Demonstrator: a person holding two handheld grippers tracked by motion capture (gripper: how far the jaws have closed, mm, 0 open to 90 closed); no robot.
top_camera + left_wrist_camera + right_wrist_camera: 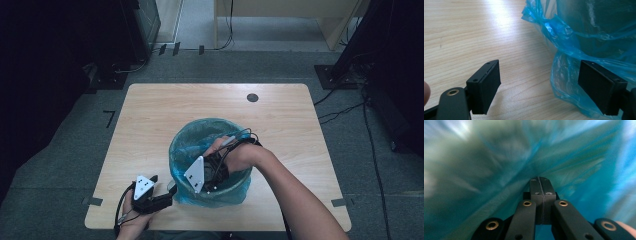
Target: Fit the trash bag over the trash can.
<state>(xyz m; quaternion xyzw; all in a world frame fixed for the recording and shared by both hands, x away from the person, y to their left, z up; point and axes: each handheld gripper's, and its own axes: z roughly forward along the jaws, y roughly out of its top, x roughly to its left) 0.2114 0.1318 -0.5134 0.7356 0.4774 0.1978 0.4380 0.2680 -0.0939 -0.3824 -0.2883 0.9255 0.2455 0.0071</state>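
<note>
Wooden tabletop (150, 120) carries a bin (235, 187) lined with a blue plastic bag (192, 135), near the front edge, centre. Bin interior mostly hidden by the right hand (235, 152) reaching in; the right gripper view is blurred blue-green, so bag contents are unreadable. Right tool (540, 187) is inside the bag, jaws pressed together, nothing visible between them. Left tool (539, 87) sits low on the tabletop beside the bin, jaws wide apart, one pad (599, 86) against the bag's outer skirt, not clamped on it.
</note>
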